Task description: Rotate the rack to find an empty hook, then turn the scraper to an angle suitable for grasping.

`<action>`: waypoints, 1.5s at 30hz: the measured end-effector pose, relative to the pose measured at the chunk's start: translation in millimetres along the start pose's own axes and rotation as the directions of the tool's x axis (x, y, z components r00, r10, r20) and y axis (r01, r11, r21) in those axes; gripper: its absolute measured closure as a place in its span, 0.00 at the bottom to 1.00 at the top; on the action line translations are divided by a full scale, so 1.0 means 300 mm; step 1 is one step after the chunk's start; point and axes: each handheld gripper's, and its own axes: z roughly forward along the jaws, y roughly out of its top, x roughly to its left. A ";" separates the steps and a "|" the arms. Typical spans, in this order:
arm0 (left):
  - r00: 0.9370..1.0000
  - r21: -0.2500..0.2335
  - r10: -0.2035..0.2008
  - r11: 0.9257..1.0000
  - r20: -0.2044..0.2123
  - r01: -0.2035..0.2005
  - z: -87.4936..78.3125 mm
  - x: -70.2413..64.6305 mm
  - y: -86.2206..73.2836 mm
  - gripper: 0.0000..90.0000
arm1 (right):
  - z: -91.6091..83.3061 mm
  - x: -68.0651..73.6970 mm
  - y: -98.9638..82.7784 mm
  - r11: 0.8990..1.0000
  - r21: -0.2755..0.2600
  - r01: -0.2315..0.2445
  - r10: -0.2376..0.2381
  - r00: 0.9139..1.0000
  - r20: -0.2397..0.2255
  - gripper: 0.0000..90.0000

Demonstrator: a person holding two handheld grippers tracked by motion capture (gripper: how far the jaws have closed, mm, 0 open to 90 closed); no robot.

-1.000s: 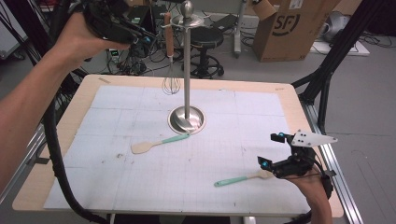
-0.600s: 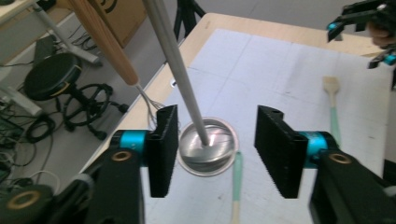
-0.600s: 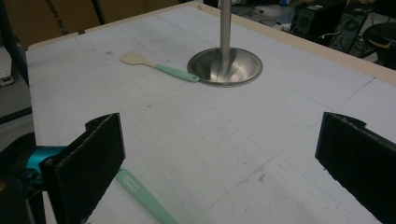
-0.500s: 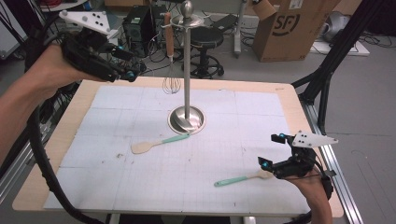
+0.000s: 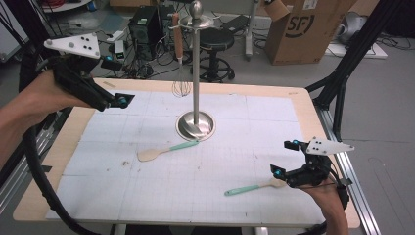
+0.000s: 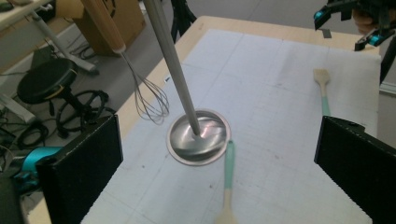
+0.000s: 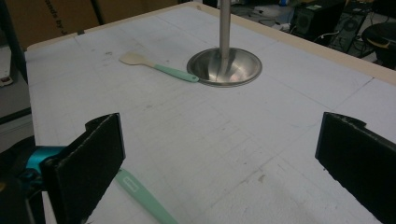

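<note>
Left tongs [image 5: 119, 82] came down empty, whisk [image 5: 181, 87] hanging on stand [image 5: 196, 125].

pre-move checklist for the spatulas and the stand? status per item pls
1. Left gripper jaws open, nothing between them: ok.
2. Right gripper jaws open, nothing between them: ok.
3. Spatula near right gripper flat on the table, handle free: ok.
4. Second spatula flat, handle tip by the stand base: ok; touching it: cannot tell.
5. Whisk hanging on the stand: ok.
6. Hook free for a spatula: cannot tell.
</note>
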 end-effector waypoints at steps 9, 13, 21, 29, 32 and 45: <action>1.000 0.002 -0.023 1.000 0.000 0.023 0.006 -0.007 -0.095 0.02 | -0.007 -0.005 -0.003 1.000 -0.008 -0.002 0.002 1.000 0.006 0.00; 0.999 -0.003 -0.043 0.999 -0.001 0.043 0.020 -0.004 -0.139 0.02 | -0.004 -0.006 -0.008 1.000 -0.003 -0.006 0.006 1.000 0.005 0.00; 0.998 0.020 -0.061 0.998 -0.014 0.062 0.062 0.005 -0.197 0.02 | -0.004 -0.007 -0.011 1.000 -0.003 -0.012 0.012 1.000 0.005 0.00; 0.998 0.042 -0.054 0.998 -0.007 0.055 0.092 0.009 -0.240 0.12 | -0.004 -0.006 -0.013 1.000 0.002 -0.013 0.013 1.000 0.005 0.00; 0.998 0.054 -0.065 0.997 0.013 0.064 0.112 0.008 -0.254 0.19 | -0.003 -0.007 -0.013 1.000 0.004 -0.010 0.010 1.000 0.007 0.00; 0.994 0.146 -0.065 0.988 0.093 0.051 0.237 -0.012 -0.308 0.57 | -0.006 -0.006 -0.014 1.000 0.006 -0.012 0.012 1.000 0.005 0.00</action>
